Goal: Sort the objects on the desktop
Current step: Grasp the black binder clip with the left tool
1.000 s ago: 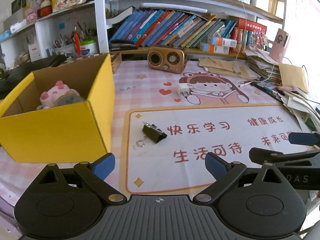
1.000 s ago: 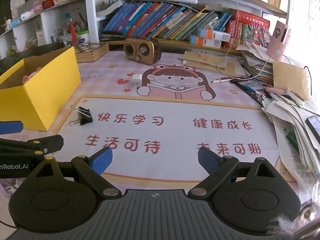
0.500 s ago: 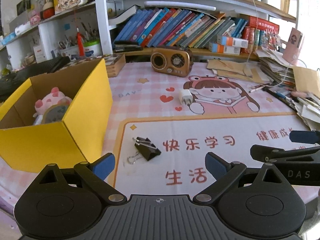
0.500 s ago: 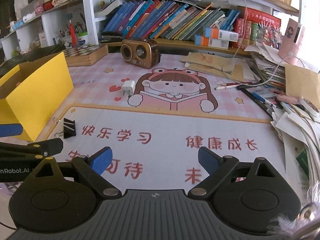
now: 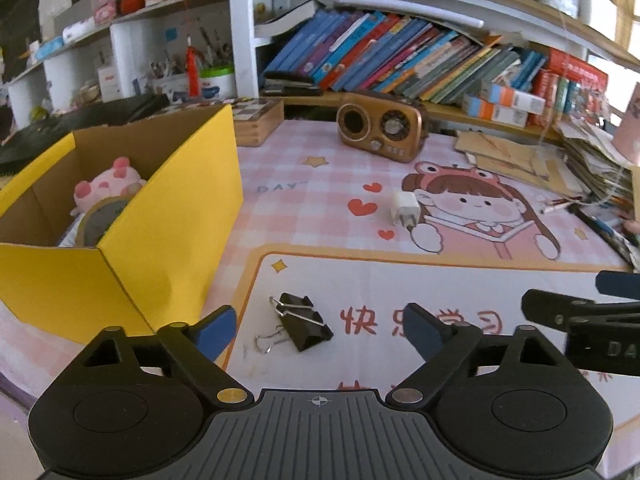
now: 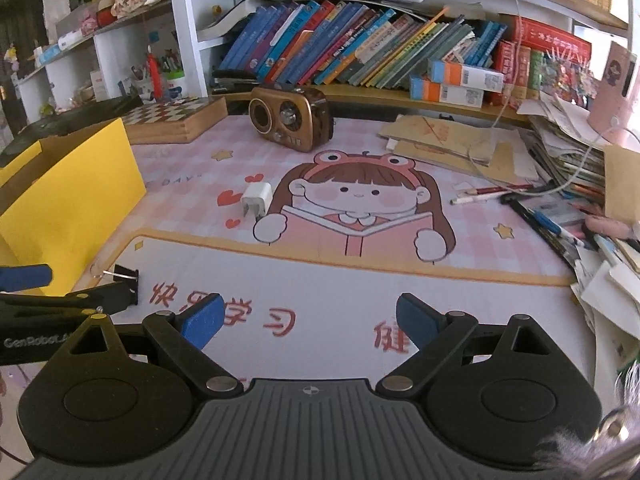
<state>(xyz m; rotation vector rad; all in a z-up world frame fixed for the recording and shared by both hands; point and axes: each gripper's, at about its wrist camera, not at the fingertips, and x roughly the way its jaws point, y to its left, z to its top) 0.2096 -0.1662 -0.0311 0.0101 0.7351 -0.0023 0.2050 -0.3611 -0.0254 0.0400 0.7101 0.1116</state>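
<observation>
A black binder clip [image 5: 306, 326] with silver handles lies on the printed desk mat, just right of the yellow cardboard box [image 5: 168, 216]. My left gripper [image 5: 320, 330] hovers right over it. Its jaws are closing, the clip shows in the gap between the blue pads [image 5: 216, 330], and neither pad touches it. A white charger plug [image 5: 406, 210] lies farther back on the mat. My right gripper [image 6: 310, 320] is open over the mat's lettering with nothing between its fingers. From there the clip [image 6: 127, 276] is half hidden behind the left gripper's finger.
The box holds a pink plush toy [image 5: 108, 182] and a tape roll [image 5: 98, 220]. A brown radio [image 5: 380, 128] and a chessboard case [image 6: 176, 118] stand at the back under shelves of books. Papers and pens [image 6: 560, 216] pile up along the right edge.
My left gripper has come up to the binder clip, which now sits low between its fingers, and its jaws have narrowed a little. The right gripper has also moved forward over the mat.
</observation>
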